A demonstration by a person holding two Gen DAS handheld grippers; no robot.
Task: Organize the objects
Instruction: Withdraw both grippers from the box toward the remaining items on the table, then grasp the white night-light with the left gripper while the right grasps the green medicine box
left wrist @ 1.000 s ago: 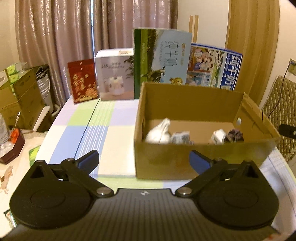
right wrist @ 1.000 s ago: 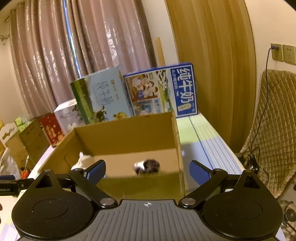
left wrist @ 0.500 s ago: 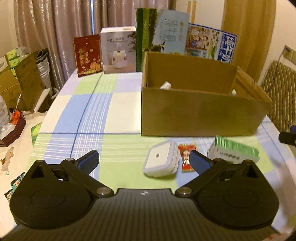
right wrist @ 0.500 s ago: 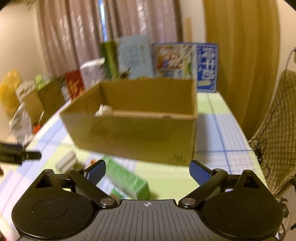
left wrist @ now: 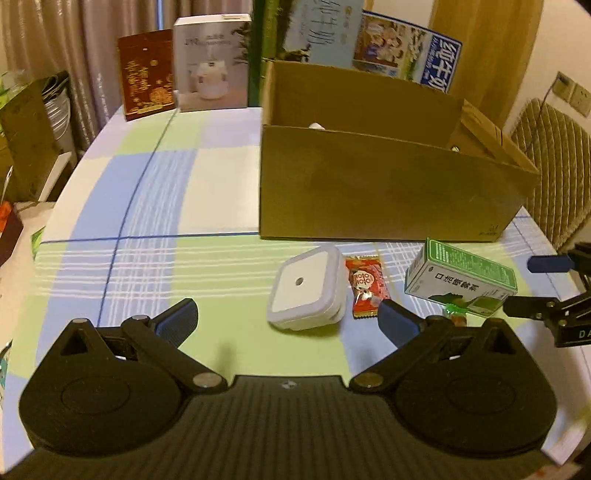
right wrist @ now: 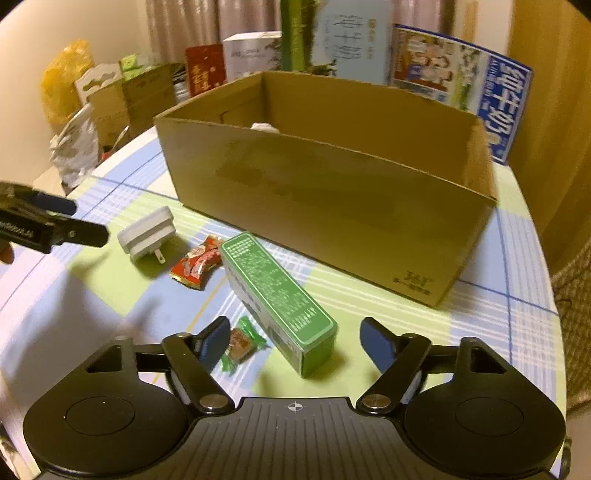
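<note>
Left claw (left wrist: 286,319): spread wide, gripping nothing, poised low over the checked tabletop (left wrist: 155,206), just short of a white plug-in adapter (left wrist: 306,290). Right claw (right wrist: 295,339): also wide open and empty, near end of a green carton (right wrist: 277,295) lying between its fingers, no contact visible.

On the tabletop, in front of an open cardboard box (left wrist: 384,184):
- White plug-in adapter, flat face up in the left wrist view, 2 prongs visible in the right wrist view (right wrist: 147,232).
- Red candy wrapper (left wrist: 365,286), just right of the adapter, touching or nearly so.
- Green carton, printed white side toward the left camera (left wrist: 460,282), lying lengthwise, near the box but apart from it.
- Small green-and-orange sweet (right wrist: 242,343), beside the carton's near end, close to the right claw's left finger.

Inside the box: only a bit of something white (right wrist: 264,126) peeking above the front wall; the rest hidden.

Behind the box, upright along the far edge: a red packet (left wrist: 146,90), a white appliance box (left wrist: 212,62), a green-and-pale-blue carton (left wrist: 314,29) and a blue milk carton (left wrist: 410,57). Curtains (left wrist: 92,37) beyond.
</note>
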